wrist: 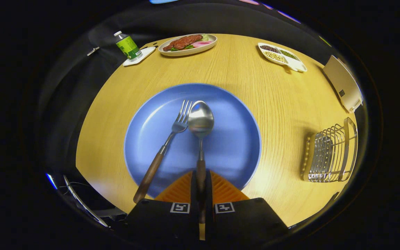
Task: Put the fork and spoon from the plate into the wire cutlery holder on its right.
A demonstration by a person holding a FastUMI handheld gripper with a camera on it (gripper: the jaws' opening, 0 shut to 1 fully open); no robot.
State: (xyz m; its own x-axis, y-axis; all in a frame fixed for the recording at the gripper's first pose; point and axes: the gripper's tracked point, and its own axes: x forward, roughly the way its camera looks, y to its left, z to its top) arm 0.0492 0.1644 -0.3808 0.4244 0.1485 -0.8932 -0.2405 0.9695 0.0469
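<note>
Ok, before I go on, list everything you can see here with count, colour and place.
spoon: 1, silver with dark handle, on the plate, handle between the fingers
fork: 1, silver with brown handle, on the plate beside the spoon
plate: 1, blue, just ahead of the fingers
wire cutlery holder: 1, silver, right of the plate
food dish: 1, cream, far side of table
divided tray: 1, white, holding beans, far side
bottle: 1, green label, on a white coaster
table: 1, light wood
gripper: 1, shut on the spoon handle

Spoon [201,119] handle is clamped between gripper [201,180] fingers over blue plate [234,139]; fork [172,135] is lying alongside.
</note>
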